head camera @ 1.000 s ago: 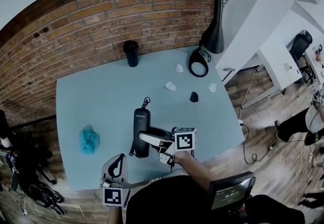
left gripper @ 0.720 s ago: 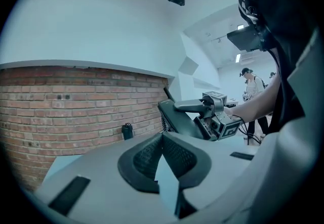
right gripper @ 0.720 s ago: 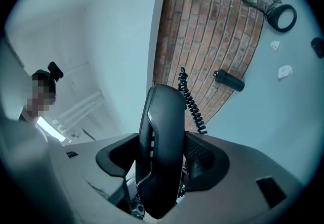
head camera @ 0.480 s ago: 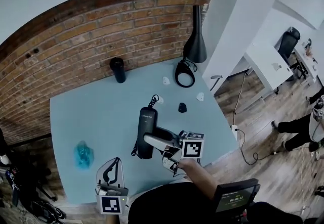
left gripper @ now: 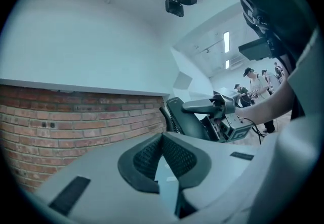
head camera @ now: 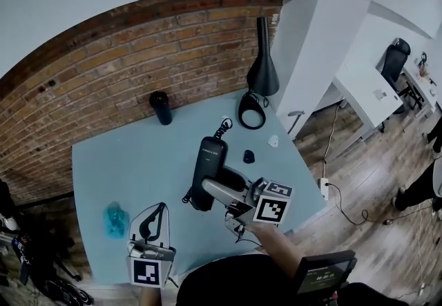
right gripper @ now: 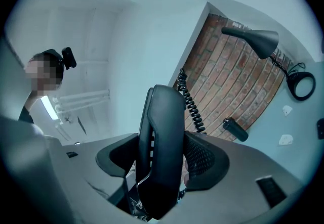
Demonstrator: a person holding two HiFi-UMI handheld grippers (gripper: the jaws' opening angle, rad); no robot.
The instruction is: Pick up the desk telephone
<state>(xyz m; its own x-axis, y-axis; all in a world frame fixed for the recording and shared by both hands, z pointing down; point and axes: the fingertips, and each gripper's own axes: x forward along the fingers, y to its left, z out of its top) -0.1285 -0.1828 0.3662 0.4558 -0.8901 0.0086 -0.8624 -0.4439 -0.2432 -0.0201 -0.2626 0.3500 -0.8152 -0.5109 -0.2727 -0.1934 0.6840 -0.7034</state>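
The black desk telephone [head camera: 209,158] hangs above the light blue table [head camera: 124,159], its coiled cord trailing from both ends. My right gripper [head camera: 207,194] is shut on its lower half from the right. In the right gripper view the telephone [right gripper: 163,132] stands upright between the two dark pads of the right gripper [right gripper: 162,157]. My left gripper [head camera: 160,209] is at the near left, apart from the telephone, its pads meeting at the tips with nothing between them. From the left gripper view [left gripper: 162,139] the telephone [left gripper: 183,117] shows ahead in the other gripper.
A blue crumpled bag [head camera: 116,218] lies at the table's left. At the far side stand a black cylinder [head camera: 161,107], a black lamp [head camera: 263,63] and a black ring with a cord [head camera: 252,112]. A small black piece [head camera: 248,156] and a white bit [head camera: 273,140] lie near the right edge.
The telephone lay on the table a second ago; the right gripper has raised it off the surface and toward the far side. The left gripper has risen a little, still shut.
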